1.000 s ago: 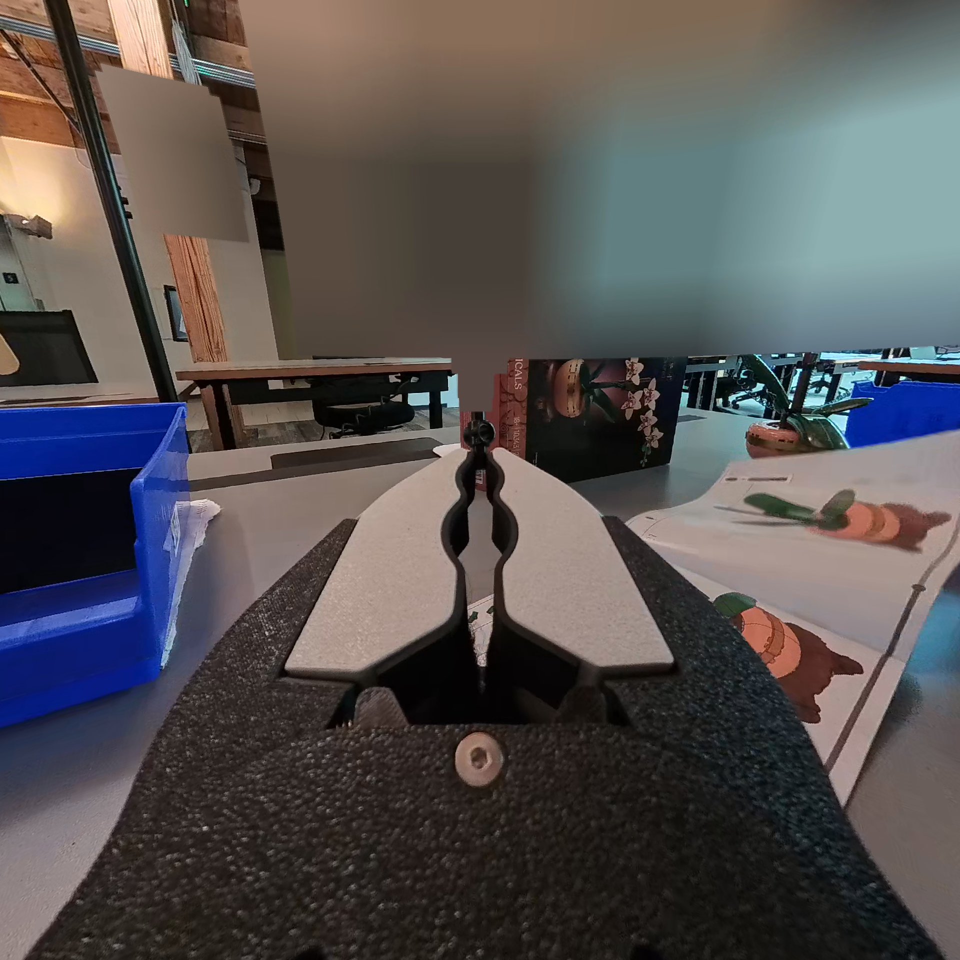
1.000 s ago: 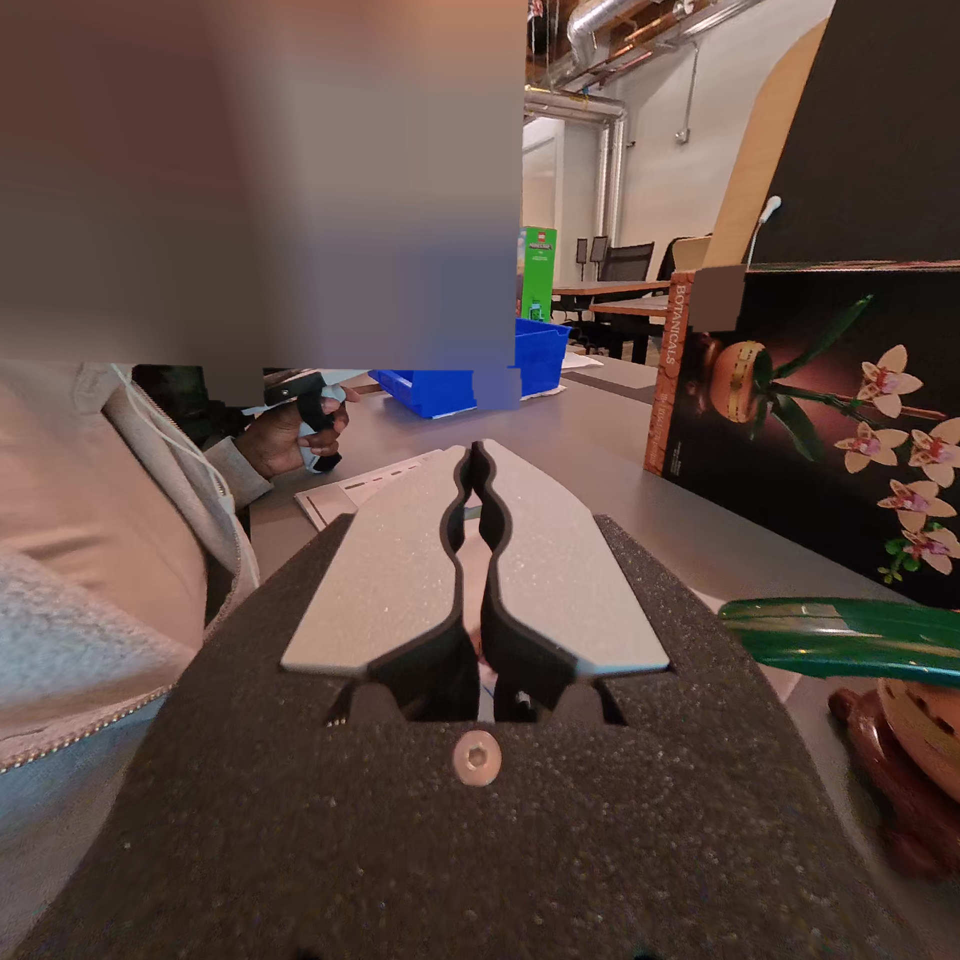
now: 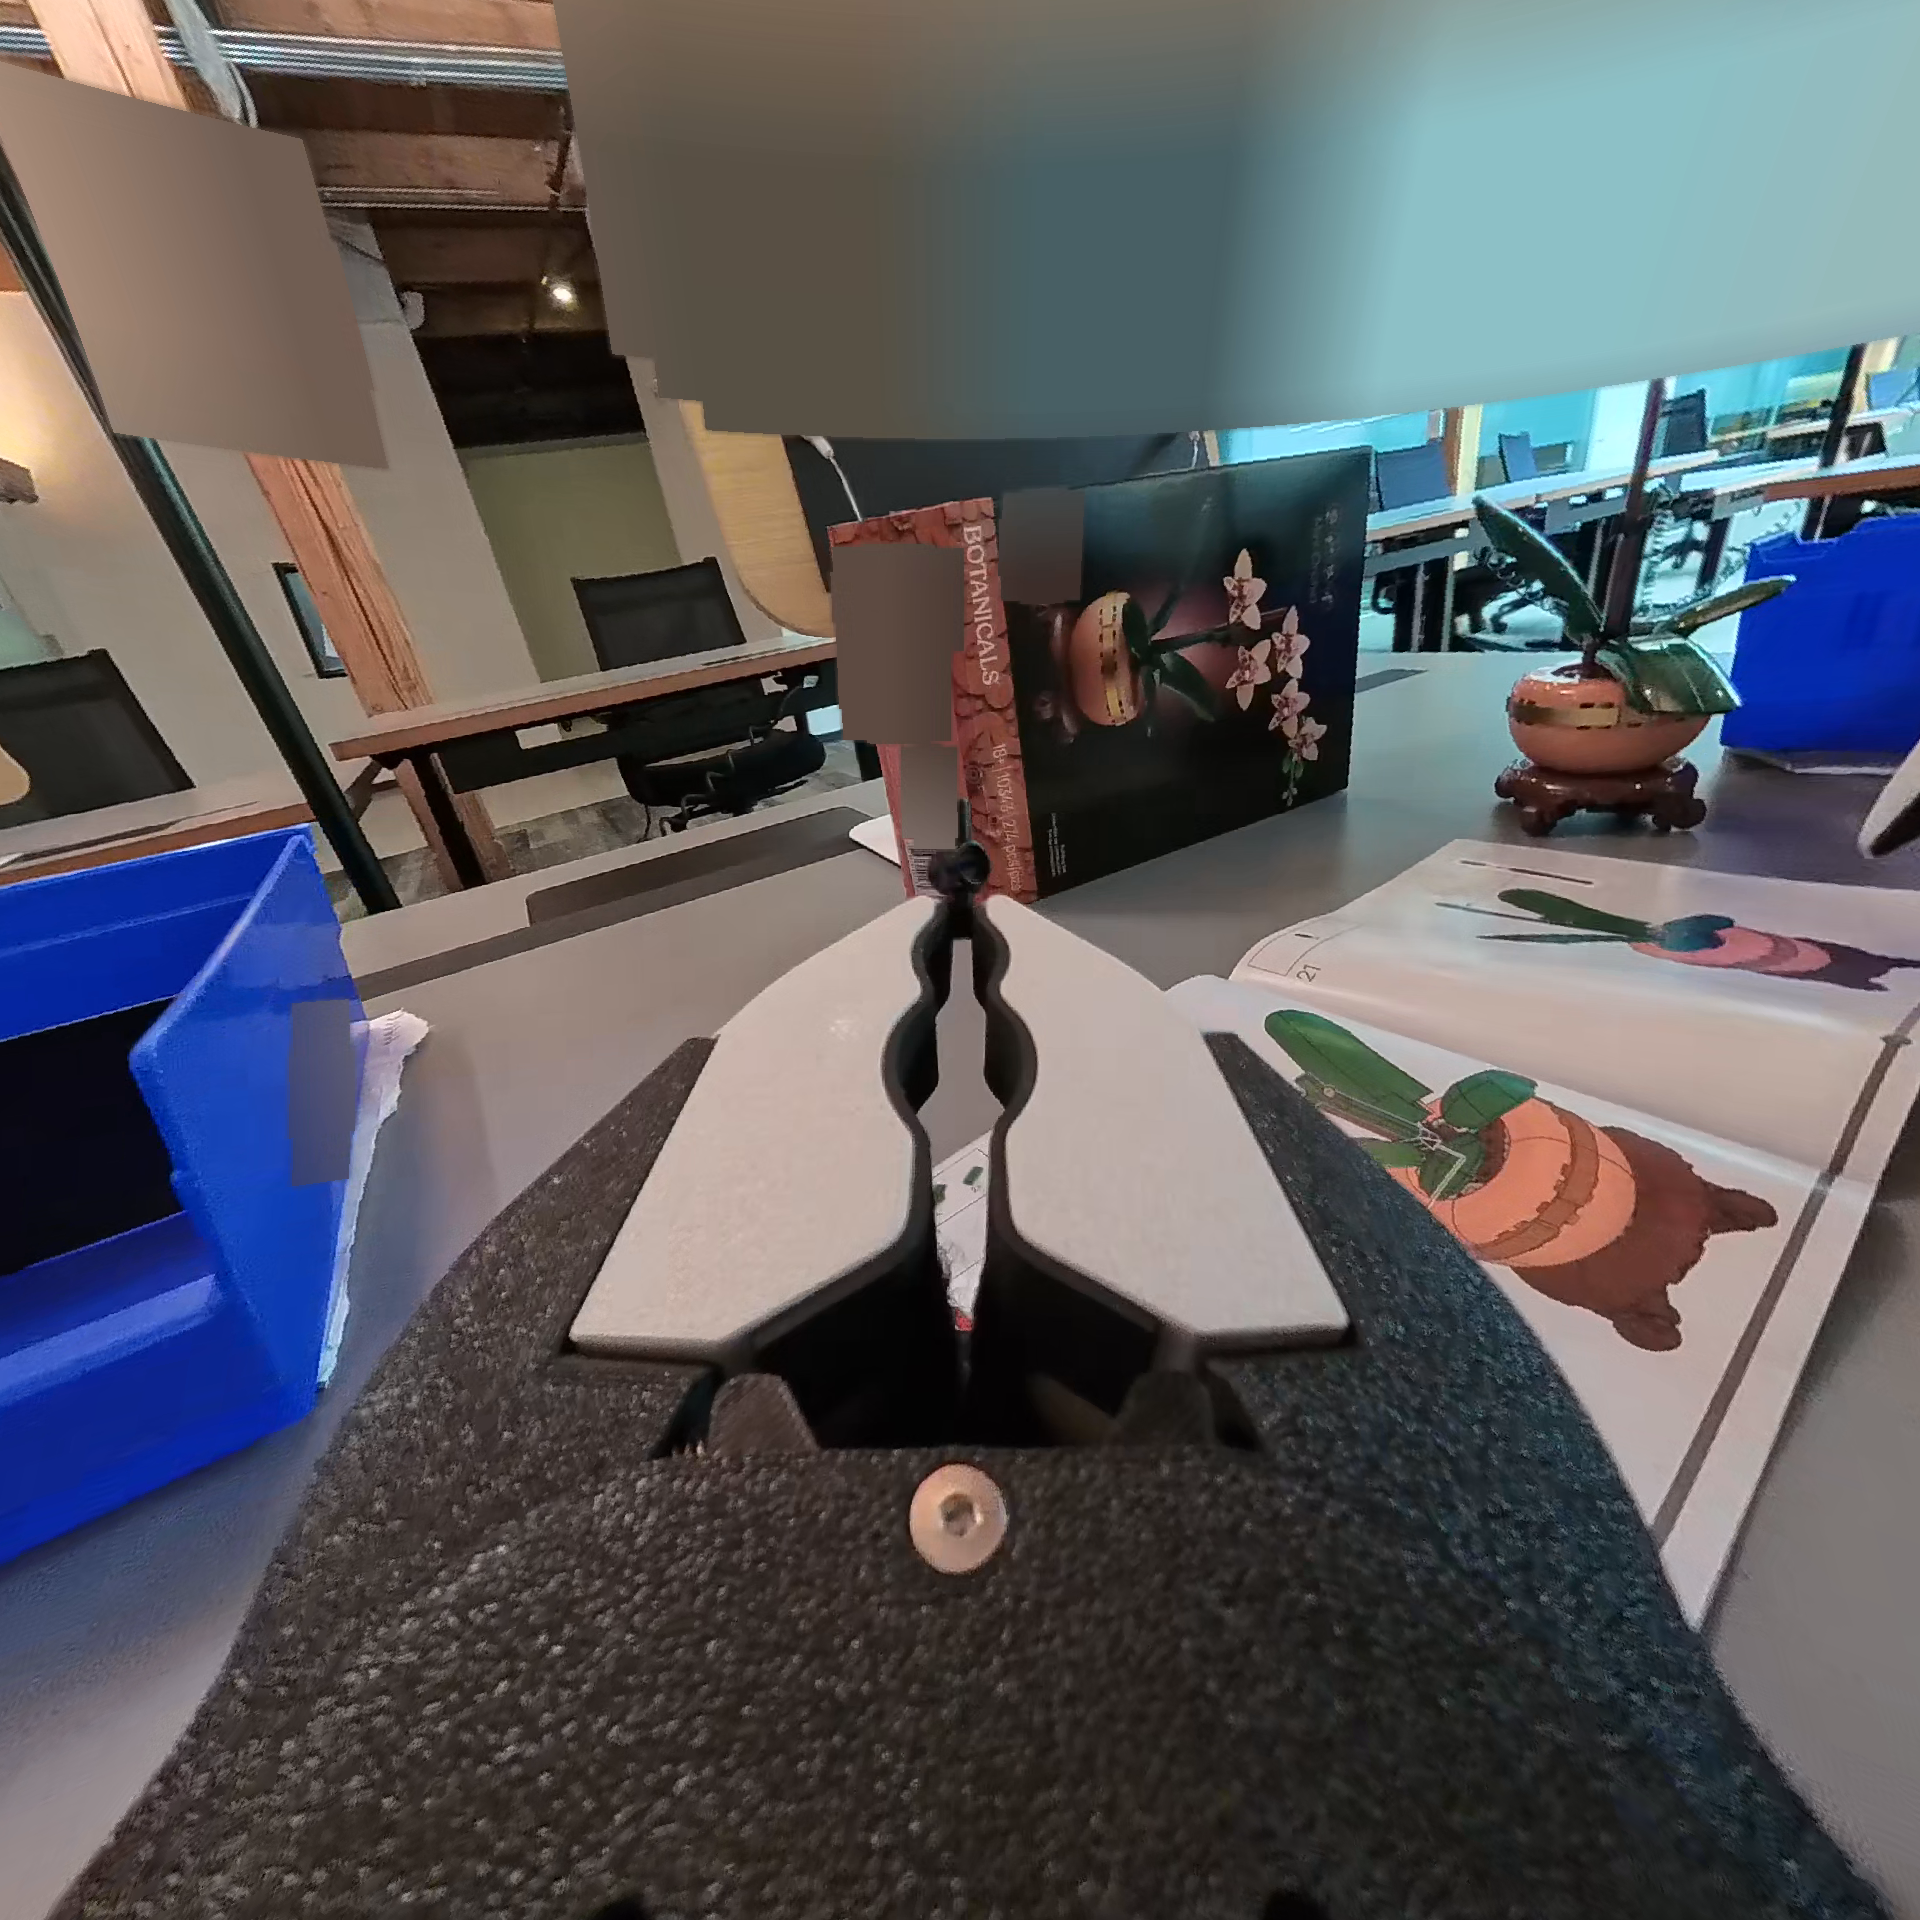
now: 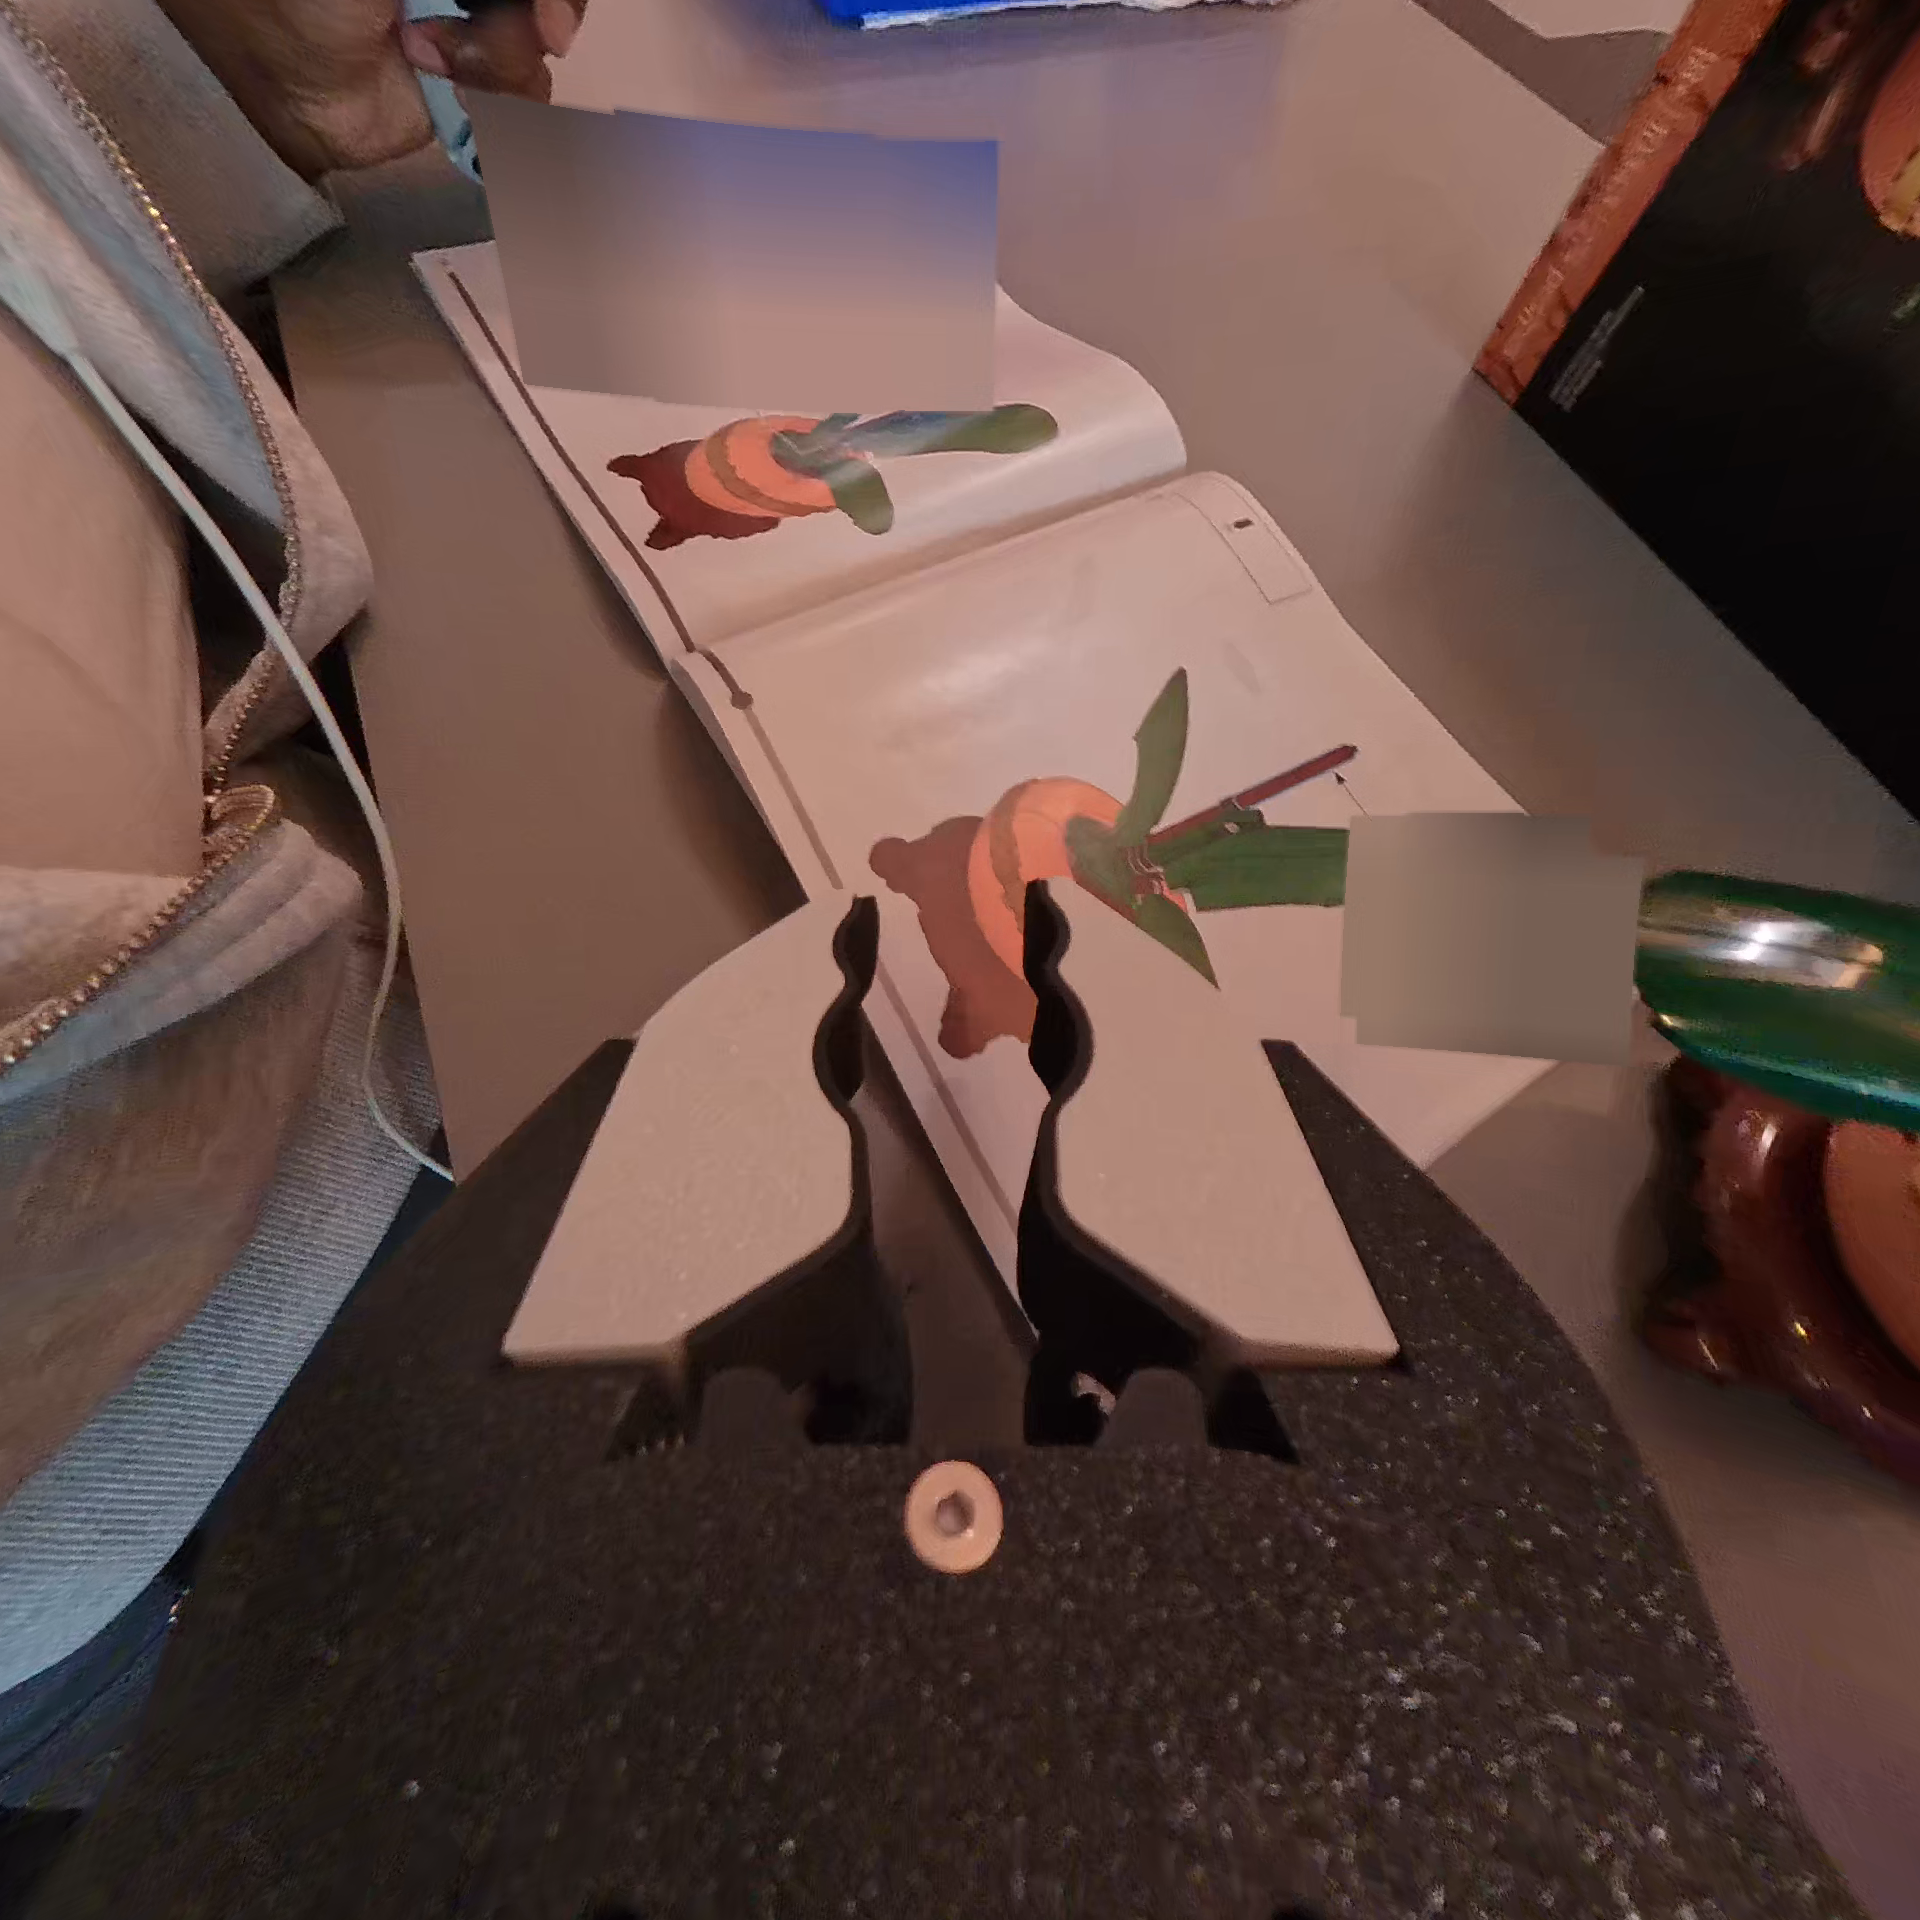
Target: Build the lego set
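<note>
Pinching a tiny black stalk-like lego piece point(image 3: 961, 868) in the left tongs point(image 3: 961, 904), keeping the right tongs point(image 4: 943, 914) spread over the open paper instruction booklet point(image 4: 1039, 665) on the grey counter point(image 4: 540, 727); risking, probably, dropping so small a part through its thin grip.

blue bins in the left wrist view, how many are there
2. One blue bin sits on the table at the left edge, beside the left gripper. The other blue bin is at the far right, behind the potted lego plant, cut off by the frame edge.
</note>
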A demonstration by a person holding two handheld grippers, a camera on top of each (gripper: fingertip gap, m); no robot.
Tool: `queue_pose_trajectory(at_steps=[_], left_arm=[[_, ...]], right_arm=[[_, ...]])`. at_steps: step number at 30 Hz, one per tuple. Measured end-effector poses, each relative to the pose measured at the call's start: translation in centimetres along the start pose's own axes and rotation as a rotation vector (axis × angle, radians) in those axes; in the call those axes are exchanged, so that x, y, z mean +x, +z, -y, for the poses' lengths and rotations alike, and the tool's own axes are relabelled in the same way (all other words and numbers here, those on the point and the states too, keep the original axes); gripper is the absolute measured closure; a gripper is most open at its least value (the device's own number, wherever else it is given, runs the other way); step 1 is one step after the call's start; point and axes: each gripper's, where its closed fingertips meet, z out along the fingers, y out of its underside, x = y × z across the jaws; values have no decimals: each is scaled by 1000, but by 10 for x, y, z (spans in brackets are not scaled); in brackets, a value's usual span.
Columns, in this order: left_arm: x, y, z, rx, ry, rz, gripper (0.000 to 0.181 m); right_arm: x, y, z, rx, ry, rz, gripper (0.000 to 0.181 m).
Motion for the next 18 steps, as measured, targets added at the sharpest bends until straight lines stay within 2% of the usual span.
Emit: queue_pose_trajectory(at_steps=[4, 12, 18], left_arm=[[4, 1, -2, -14, 19, -13, 179], [4, 0, 0, -1, -37, -30, 179], [7, -2, 9, 27, -110, -42, 179]], right_arm=[[-5, 11, 15, 34, -22, 24, 155], [-25, 49, 97, 352, -16, 176, 161], [-45, 70, 143, 479, -9, 296, 163]])
